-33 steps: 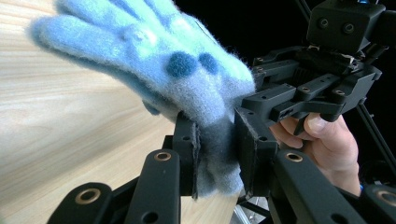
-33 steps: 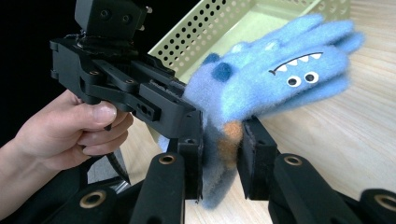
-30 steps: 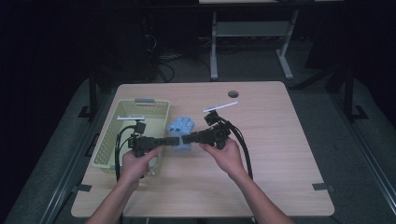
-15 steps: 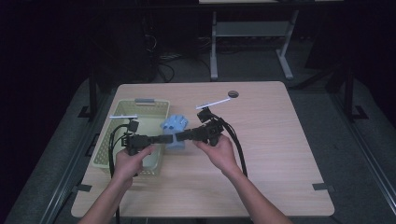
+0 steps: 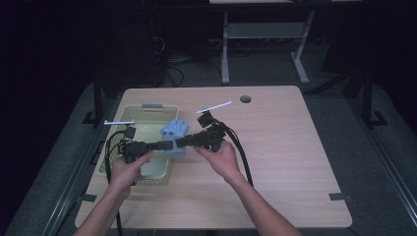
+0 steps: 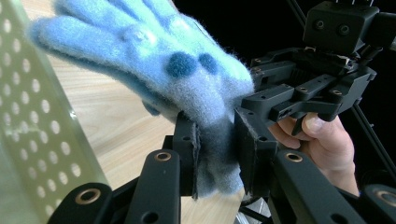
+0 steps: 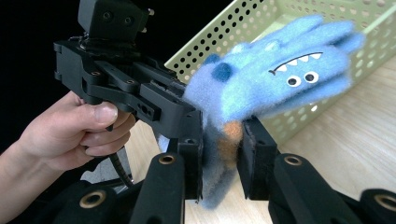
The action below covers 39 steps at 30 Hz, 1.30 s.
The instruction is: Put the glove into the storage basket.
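Note:
A fuzzy blue glove [image 5: 175,132] with a monster face and darker blue spots hangs between both grippers, just right of the basket [image 5: 114,169]. My left gripper [image 5: 168,145] is shut on its cuff; in the left gripper view the cuff [image 6: 217,154] is pinched between the pads and the glove fingers [image 6: 116,42] stick up to the left. My right gripper [image 5: 178,143] is shut on the same cuff from the other side; in the right gripper view the glove [image 7: 280,79] shows its eyes and teeth above the gripper [image 7: 223,158].
A pale green perforated basket [image 7: 261,28] stands at the table's left edge. The wooden table [image 5: 295,162] has a round cable hole [image 5: 245,99] near its far edge. Black cables trail from both grippers. Dark floor and a desk frame lie beyond the table.
Both hands have carried the glove left and slightly up, from the table's middle to the basket's right edge. Both grips have stayed the same.

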### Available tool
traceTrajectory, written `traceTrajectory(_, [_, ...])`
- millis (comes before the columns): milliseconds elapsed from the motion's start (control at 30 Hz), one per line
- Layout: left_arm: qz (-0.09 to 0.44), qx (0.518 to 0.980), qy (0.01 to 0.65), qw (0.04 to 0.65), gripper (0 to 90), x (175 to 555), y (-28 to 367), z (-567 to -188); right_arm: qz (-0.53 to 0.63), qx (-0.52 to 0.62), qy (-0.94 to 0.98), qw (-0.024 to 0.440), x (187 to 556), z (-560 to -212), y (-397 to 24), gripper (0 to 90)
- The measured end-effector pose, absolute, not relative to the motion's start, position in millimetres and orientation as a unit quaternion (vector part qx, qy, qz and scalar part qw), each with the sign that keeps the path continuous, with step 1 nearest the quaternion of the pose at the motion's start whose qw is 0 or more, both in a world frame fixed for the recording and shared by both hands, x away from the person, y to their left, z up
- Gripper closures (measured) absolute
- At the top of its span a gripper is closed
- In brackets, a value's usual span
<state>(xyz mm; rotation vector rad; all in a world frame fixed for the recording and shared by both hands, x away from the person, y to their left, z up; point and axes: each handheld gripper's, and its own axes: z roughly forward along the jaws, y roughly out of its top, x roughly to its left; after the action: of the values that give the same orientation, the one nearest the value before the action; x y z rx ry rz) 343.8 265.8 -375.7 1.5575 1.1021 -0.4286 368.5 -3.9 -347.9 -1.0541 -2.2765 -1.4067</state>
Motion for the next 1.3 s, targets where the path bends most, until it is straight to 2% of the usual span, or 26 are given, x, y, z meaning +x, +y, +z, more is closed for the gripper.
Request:
traceTrajectory(700, [-0.17, 0.666, 0.472, 0.552, 71.5, 348, 296, -366, -0.499, -0.356, -0.779, 0.134, 375, -345, 26, 72.8])
traceTrajectory(1300, [-0.168, 0.671, 0.485, 0.535, 71.5, 354, 326, -372, -0.493, -0.359, -0.78, 0.141, 382, -354, 57, 72.7])
